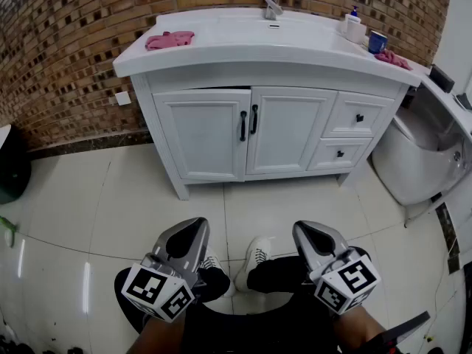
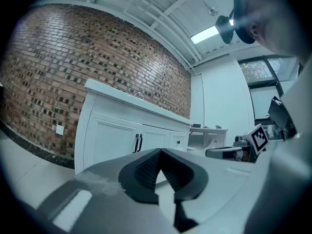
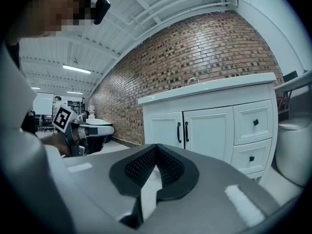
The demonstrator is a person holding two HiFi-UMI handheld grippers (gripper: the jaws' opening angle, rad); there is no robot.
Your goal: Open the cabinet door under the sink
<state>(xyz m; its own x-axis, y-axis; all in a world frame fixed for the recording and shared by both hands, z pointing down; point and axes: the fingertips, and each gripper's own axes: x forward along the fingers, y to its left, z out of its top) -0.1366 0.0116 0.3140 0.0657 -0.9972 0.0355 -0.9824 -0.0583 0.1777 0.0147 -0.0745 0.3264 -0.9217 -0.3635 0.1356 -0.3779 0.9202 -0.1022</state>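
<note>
White panelled cabinet door (image 1: 205, 133) with black handle (image 1: 243, 125) is well apart from grey left gripper (image 1: 196, 226) and right gripper (image 1: 304, 231), both clenched, empty.

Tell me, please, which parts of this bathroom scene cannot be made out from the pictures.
- Inside of the white wooden cabinet: hidden behind its two white doors in every view.
- Chrome tap: its top is cut off by the head view's upper edge.
- Dark rounded object: cut by the head view's left edge, so it cannot be identified.
- Small white bottle: its label is too small to read in the head view.
</note>
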